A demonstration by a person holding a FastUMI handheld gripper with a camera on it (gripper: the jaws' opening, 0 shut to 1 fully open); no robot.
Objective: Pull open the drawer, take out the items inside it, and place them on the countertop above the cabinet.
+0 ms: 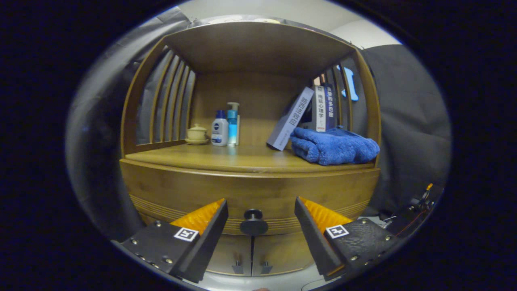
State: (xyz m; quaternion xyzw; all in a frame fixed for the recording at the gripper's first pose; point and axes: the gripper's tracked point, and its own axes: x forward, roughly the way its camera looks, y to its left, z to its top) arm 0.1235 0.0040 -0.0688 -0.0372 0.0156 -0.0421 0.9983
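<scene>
A wooden cabinet faces me, its drawer front [250, 194] closed, with a round dark knob [253, 223] at its middle. My gripper [260, 210] is open, and the knob sits in the gap between the fingers without touching either one. Above the drawer runs the countertop [234, 157]. What lies inside the drawer is hidden.
On the countertop stand a small lidded cup [197, 133], two bottles [226, 126], leaning books [307, 115] and a folded blue towel [333, 146]. A shelf roof spans above them. Two small cabinet doors [252, 252] sit under the drawer. Cables lie at the right [412, 206].
</scene>
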